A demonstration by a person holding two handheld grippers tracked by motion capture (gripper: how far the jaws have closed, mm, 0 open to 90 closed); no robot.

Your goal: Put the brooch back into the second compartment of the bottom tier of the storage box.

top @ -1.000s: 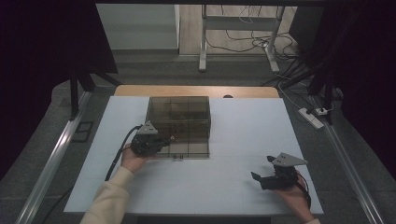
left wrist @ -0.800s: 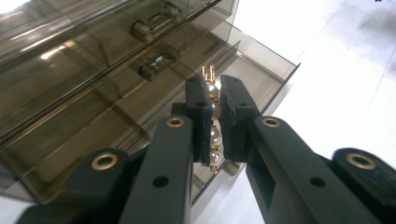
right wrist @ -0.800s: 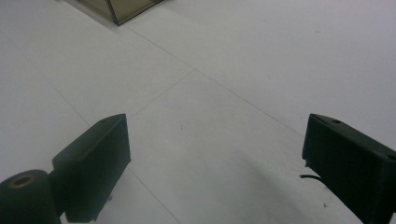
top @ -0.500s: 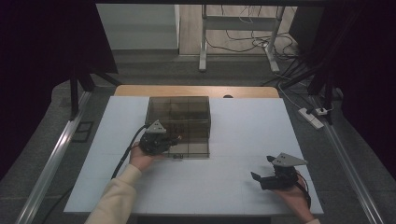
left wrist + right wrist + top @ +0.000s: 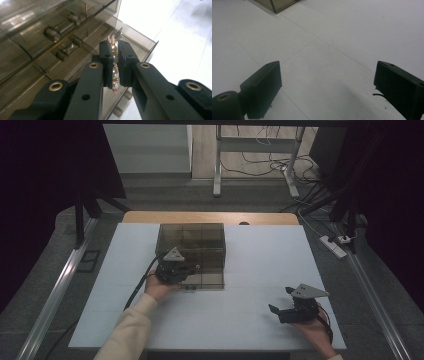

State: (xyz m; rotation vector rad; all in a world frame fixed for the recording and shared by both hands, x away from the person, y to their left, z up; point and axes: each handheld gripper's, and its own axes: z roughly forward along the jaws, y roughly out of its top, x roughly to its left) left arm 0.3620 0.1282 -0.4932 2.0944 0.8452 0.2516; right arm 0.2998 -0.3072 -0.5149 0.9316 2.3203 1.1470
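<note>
A smoky transparent plastic organiser box [image 5: 192, 251] with compartments stands on the white table, and its drawers with dark knobs show close up as the box [image 5: 50, 37] in the left gripper view. My left gripper [image 5: 192, 270] is at the box's front left, over an opened drawer. In its own view the left gripper [image 5: 114, 63] is shut on a pearl hair clip [image 5: 114, 51] with gold ends, held upright between the pads. My right gripper [image 5: 281, 301] rests near the table's front right, and the right gripper [image 5: 327, 85] stands open over bare table.
The white table [image 5: 260, 255] has free surface to the right of the box and along its front edge. A corner of the box [image 5: 275, 5] shows at the top of the right gripper view. Metal rails, a power strip [image 5: 334, 246] and cables lie on the floor beyond the table.
My left hand has carried the clip rightward and a little farther from me, closer onto the box's front. The right hand has stayed put.
</note>
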